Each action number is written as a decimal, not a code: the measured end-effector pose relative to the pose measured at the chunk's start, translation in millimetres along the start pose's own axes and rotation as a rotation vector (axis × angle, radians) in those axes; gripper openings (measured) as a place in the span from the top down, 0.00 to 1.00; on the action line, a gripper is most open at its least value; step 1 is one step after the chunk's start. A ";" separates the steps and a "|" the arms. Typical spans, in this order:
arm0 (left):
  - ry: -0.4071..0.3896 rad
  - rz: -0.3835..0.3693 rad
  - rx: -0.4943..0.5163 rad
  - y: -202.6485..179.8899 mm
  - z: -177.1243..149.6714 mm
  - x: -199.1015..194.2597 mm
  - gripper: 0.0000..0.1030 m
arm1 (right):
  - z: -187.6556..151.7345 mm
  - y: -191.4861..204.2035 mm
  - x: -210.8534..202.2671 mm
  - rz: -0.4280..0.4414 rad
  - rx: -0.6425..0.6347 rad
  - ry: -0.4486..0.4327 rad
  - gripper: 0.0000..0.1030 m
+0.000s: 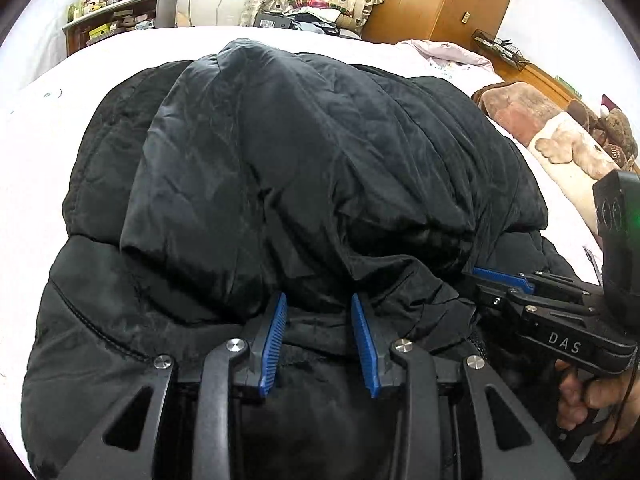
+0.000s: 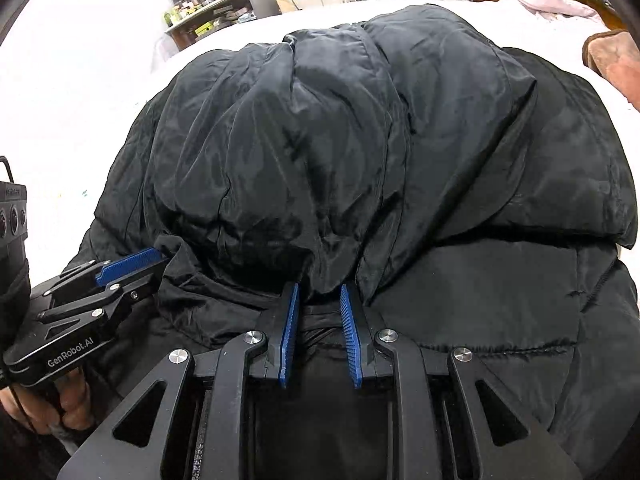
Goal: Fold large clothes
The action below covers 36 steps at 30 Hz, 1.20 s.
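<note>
1. Two hand-held grippers were seen clamped side by side on the near hem of a black padded jacket [image 1: 304,168], which was spread across the middle of a white-sheeted bed [image 1: 36,152] and reached toward its near edge.
2. The left gripper [image 1: 319,322] was pictured with a bunched fold of the jacket's fabric pinched between its blue pads [image 1: 276,336]; its jaws were narrowed on the cloth, not fully closed.
3. The right gripper [image 2: 319,312] was shown likewise closed on a gathered pleat just beside the left one, with a hand [image 2: 60,404] visible beneath the neighbouring tool.
4. A folded layer was seen already doubled over the jacket's lower panel, so the fold was judged to be in progress.
5. For a clean fold, both grips would probably need to be kept firm and moved together at the same height, so that the slippery shell was not dragged askew.
6. A brown blanket [image 1: 536,120] lay at the bed's right edge, well apart from the jacket.
</note>
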State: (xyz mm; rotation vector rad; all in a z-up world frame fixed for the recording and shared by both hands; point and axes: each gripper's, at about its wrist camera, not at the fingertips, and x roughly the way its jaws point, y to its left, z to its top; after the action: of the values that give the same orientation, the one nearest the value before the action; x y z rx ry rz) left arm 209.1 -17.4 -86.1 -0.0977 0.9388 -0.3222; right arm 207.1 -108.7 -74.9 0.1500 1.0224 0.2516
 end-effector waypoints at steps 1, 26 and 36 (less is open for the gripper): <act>0.007 0.007 0.005 -1.6 1.5 -3.5 0.65 | 1.4 2.2 -4.8 -0.001 0.005 0.006 0.79; -0.108 0.116 -0.010 -4.2 -91.0 -194.4 0.58 | -121.3 -3.8 -212.4 -0.080 0.066 -0.167 0.57; -0.116 0.158 -0.050 14.5 -103.4 -203.3 0.48 | -138.0 -26.3 -226.2 -0.114 0.109 -0.182 0.47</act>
State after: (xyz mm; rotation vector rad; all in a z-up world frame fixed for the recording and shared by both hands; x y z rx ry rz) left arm 18.0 65.9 7.5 -0.0868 0.8338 -0.1457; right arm -19.8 -195.7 34.0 0.2088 0.8610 0.0767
